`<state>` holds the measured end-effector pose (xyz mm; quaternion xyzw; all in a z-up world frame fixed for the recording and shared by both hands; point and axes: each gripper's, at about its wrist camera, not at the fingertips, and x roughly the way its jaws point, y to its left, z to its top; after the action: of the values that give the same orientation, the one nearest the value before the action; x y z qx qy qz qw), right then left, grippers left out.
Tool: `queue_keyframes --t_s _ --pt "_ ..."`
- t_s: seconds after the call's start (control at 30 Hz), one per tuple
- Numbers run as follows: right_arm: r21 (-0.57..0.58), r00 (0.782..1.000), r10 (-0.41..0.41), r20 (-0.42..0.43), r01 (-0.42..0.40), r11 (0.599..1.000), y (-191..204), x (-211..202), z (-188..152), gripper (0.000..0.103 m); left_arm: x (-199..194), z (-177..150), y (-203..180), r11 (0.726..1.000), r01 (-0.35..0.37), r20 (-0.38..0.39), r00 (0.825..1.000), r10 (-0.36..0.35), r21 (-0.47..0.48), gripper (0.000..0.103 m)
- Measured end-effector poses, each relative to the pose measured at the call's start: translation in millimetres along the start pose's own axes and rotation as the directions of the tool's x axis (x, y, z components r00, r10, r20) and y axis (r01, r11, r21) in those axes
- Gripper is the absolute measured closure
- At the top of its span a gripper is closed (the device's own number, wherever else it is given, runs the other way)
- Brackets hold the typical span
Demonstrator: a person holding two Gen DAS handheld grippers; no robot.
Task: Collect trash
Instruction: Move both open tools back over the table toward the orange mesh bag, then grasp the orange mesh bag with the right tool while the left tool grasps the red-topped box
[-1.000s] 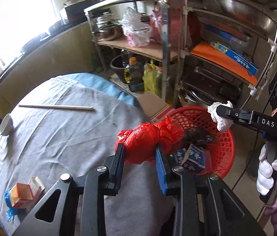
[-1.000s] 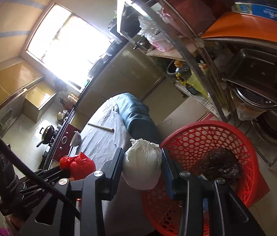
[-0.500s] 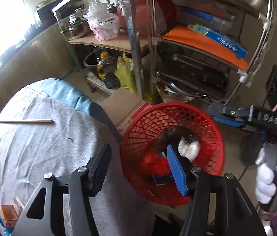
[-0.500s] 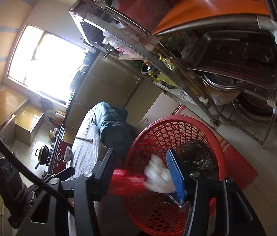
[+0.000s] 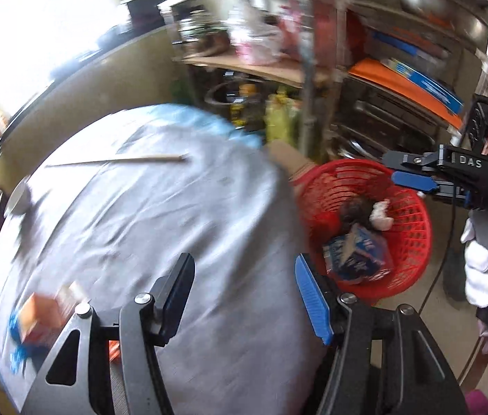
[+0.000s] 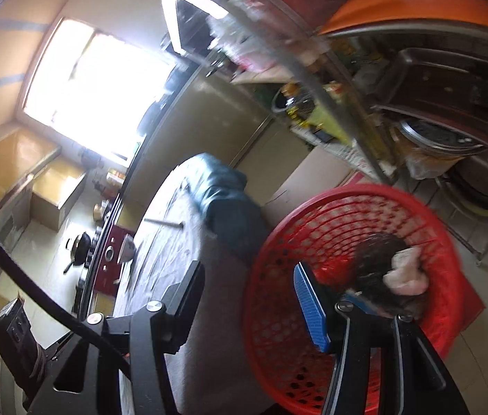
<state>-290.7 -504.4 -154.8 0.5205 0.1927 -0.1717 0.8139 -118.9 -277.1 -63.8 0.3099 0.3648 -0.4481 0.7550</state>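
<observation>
A red plastic basket (image 5: 413, 242) stands on the floor beside the round table; it also shows in the right wrist view (image 6: 313, 228). In it lie a white wad (image 5: 380, 211) (image 6: 406, 273), a dark clump (image 5: 356, 209), a blue-and-white carton (image 5: 354, 252) and a bit of the red bag (image 5: 325, 218). My left gripper (image 5: 244, 292) is open and empty over the table edge. My right gripper (image 6: 249, 306) is open and empty above the basket's rim; it also shows in the left wrist view (image 5: 406, 169).
The table has a grey cloth (image 5: 147, 214). On it lie a wooden stick (image 5: 116, 160), a bowl (image 5: 19, 199) and an orange carton with blue wrapping (image 5: 39, 314). A metal shelf rack (image 5: 313, 69) full of kitchenware stands behind the basket.
Both grippers let go of their loads: the red bag and the white wad dropped into the basket. The left gripper then swung back over the table.
</observation>
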Motion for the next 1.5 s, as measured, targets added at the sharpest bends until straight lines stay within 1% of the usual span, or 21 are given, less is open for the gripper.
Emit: queue_keyframes --t_s 0.1,0.23,0.3,0.33,0.4,0.47,0.5,0.6,0.63,0.7,0.73,0.87,0.97,1.03,1.1,1.2,1.27,1.3,1.4,1.5 --pt "-0.055 1.000 0.018 -0.026 -0.019 0.998 28 12 -8 0.046 -14 -24 35 0.996 -0.053 0.018 0.998 0.054 -0.076 0.041" --pt "-0.129 0.998 0.029 -0.062 -0.037 0.991 68 28 -21 0.046 -42 -67 86 0.975 -0.123 0.047 0.990 0.134 -0.186 0.040" --pt "-0.171 0.996 0.031 -0.085 -0.045 0.984 91 37 -29 0.046 -53 -88 107 0.960 -0.170 0.056 0.981 0.187 -0.224 0.038" --pt "-0.196 0.995 0.030 -0.100 -0.049 0.979 104 43 -34 0.046 -60 -102 120 0.947 -0.202 0.060 0.973 0.223 -0.248 0.037" --pt "-0.245 0.991 0.026 -0.131 -0.058 0.968 130 54 -47 0.046 -68 -122 137 0.930 -0.241 0.058 0.962 0.266 -0.279 0.035" --pt "-0.295 0.987 0.022 -0.161 -0.069 0.953 155 64 -60 0.046 -75 -147 158 0.905 -0.279 0.041 0.951 0.308 -0.321 0.035" --pt "-0.324 0.984 0.018 -0.178 -0.075 0.943 169 70 -68 0.046 -78 -158 167 0.895 -0.290 0.031 0.947 0.319 -0.340 0.035" --pt "-0.391 0.972 0.007 -0.233 -0.100 0.915 202 87 -91 0.045 -86 -193 198 0.853 -0.316 0.001 0.937 0.348 -0.416 0.035" --pt "-0.405 0.968 0.003 -0.249 -0.107 0.908 211 92 -97 0.045 -90 -207 211 0.830 -0.328 -0.011 0.932 0.362 -0.450 0.035" --pt "-0.441 0.957 -0.009 -0.289 -0.124 0.889 229 106 -113 0.045 -93 -222 224 0.799 -0.344 -0.031 0.925 0.379 -0.492 0.035" --pt "-0.458 0.950 -0.016 -0.311 -0.135 0.879 237 113 -121 0.045 -96 -234 235 0.774 -0.357 -0.047 0.919 0.391 -0.523 0.035" --pt "-0.500 0.924 -0.037 -0.380 -0.172 0.849 264 139 -148 0.045 -95 -259 256 0.713 -0.381 -0.094 0.908 0.407 -0.589 0.035" --pt "-0.524 0.911 -0.054 -0.409 -0.186 0.831 277 155 -161 0.045 -96 -271 270 0.688 -0.378 -0.109 0.909 0.402 -0.619 0.035" --pt "-0.538 0.906 -0.068 -0.419 -0.188 0.822 281 164 -166 0.045 -97 -275 278 0.680 -0.372 -0.107 0.911 0.399 -0.631 0.035" --pt "-0.556 0.903 -0.086 -0.421 -0.182 0.811 283 175 -169 0.045 -97 -272 282 0.683 -0.358 -0.094 0.915 0.393 -0.636 0.035" --pt "-0.563 0.893 -0.106 -0.437 -0.180 0.806 279 193 -168 0.045 -96 -264 284 0.706 -0.331 -0.062 0.924 0.378 -0.627 0.035" --pt "-0.562 0.885 -0.110 -0.453 -0.187 0.806 277 202 -167 0.045 -93 -254 282 0.720 -0.328 -0.052 0.925 0.377 -0.611 0.034" --pt "-0.560 0.879 -0.111 -0.464 -0.194 0.805 276 207 -167 0.045 -90 -250 281 0.726 -0.324 -0.048 0.927 0.373 -0.607 0.034" --pt "-0.550 0.858 -0.111 -0.502 -0.217 0.806 273 223 -170 0.045 -80 -242 278 0.741 -0.291 -0.040 0.941 0.337 -0.606 0.034" --pt "-0.578 0.829 -0.146 -0.540 -0.239 0.781 272 235 -183 0.045 -71 -234 277 0.753 -0.271 -0.045 0.951 0.306 -0.600 0.034"
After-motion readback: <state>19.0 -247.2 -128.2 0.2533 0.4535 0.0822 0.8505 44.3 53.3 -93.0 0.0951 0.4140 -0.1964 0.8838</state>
